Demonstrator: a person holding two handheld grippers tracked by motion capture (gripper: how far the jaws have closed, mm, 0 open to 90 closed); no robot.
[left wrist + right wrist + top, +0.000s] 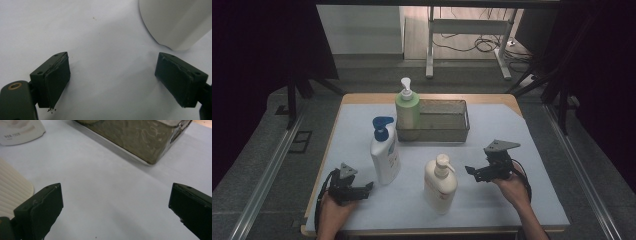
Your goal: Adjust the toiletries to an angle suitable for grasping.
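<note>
Three pump bottles stand on the pale mat [512, 150]. A green bottle [407, 107] with a white pump is at the left end of the mesh basket [444, 122], apparently inside it. In front of it is a white bottle [385, 155] with a blue pump, and a cream bottle [440, 184] stands nearer the front. My left gripper [368, 187] lies open at the front left, just left of the white bottle [175, 22]. My right gripper [470, 171] is open, right of the cream bottle [12, 187], facing the basket [140, 137]. Nothing sits between either pair of jaws [112, 62] [116, 188].
The mat covers a wooden table [362, 98] whose edges show at the back and left. Metal rails [267, 170] run along both sides. Behind the table are a white frame [469, 30] and cables on the floor. The mat to the right of the basket is bare.
</note>
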